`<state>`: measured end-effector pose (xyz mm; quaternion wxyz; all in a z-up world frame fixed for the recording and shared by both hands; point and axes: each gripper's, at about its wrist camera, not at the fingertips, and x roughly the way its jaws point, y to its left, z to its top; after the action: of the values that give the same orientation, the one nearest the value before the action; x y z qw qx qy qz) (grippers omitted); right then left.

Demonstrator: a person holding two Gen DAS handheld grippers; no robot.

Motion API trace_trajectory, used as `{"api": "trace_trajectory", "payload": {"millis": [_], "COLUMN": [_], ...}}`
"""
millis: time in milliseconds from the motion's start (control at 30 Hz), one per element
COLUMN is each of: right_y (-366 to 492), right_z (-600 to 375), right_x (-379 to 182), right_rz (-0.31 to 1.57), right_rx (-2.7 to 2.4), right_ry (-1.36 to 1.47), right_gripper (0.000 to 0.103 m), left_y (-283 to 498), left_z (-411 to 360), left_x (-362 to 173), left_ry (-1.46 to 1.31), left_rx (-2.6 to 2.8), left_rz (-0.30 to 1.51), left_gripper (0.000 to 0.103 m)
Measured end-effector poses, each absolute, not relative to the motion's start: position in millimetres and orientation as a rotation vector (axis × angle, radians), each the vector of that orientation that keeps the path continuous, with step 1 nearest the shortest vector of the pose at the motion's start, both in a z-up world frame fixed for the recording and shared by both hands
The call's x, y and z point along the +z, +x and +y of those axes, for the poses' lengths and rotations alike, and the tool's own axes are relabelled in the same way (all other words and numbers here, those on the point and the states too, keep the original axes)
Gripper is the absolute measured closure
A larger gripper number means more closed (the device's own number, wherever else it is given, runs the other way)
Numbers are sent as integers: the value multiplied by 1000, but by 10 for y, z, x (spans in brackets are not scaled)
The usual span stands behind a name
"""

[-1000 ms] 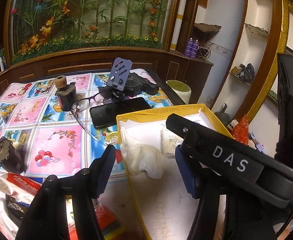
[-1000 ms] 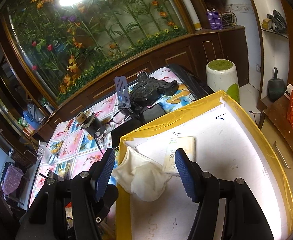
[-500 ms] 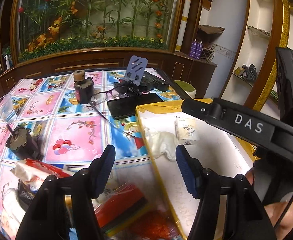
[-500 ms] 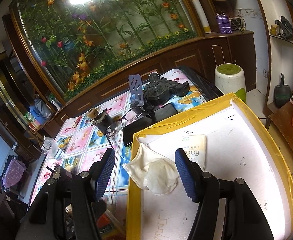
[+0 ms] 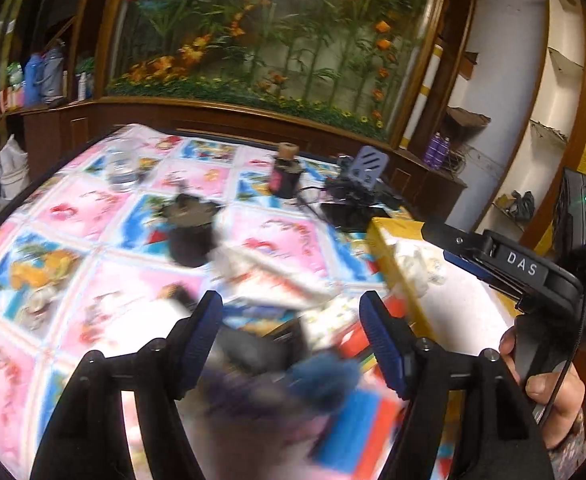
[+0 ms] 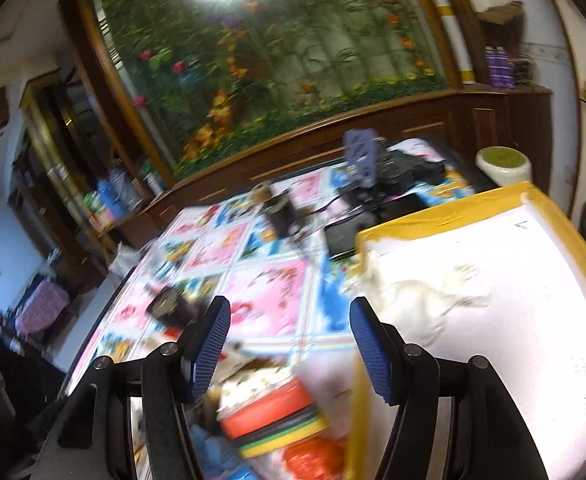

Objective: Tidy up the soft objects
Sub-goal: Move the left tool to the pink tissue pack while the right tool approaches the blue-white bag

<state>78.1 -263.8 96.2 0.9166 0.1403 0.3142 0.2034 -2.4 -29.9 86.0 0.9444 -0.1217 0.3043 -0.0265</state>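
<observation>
The yellow-rimmed white tray [image 6: 445, 216] is the landmark. A crumpled white cloth [image 6: 413, 300] lies inside it near its left rim, a blurred white packet [image 6: 467, 270] just beside. Left of the tray a blurred heap of soft things lies on the pink-and-blue patterned tablecloth [image 6: 269, 284], with a red, black, green and yellow stack of sponges [image 6: 277, 420] in it. The left gripper [image 5: 291, 334] hangs above this heap, jaws opening, gripping nothing. The right gripper [image 6: 291, 344] hangs at the tray's left rim, jaws apart and empty
</observation>
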Motion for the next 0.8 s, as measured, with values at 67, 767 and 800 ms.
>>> {"api": "trace_trajectory", "payload": {"millis": [67, 767, 800], "right_y": [685, 392, 392], "right_z": [-2415, -1960, -1960], "right_x": [900, 836, 837], "right_rz": [670, 688, 687], "right_rx": [510, 761, 764], "right_ry": [246, 138, 139], "right_gripper": [37, 37, 37], "left_y": [-225, -224, -192], "left_z": [-34, 407, 388], "left_x": [841, 164, 143], "left_ry": [-248, -289, -282], "left_rx": [14, 144, 156], "left_rz": [626, 914, 927], "left_gripper": [33, 9, 9]}}
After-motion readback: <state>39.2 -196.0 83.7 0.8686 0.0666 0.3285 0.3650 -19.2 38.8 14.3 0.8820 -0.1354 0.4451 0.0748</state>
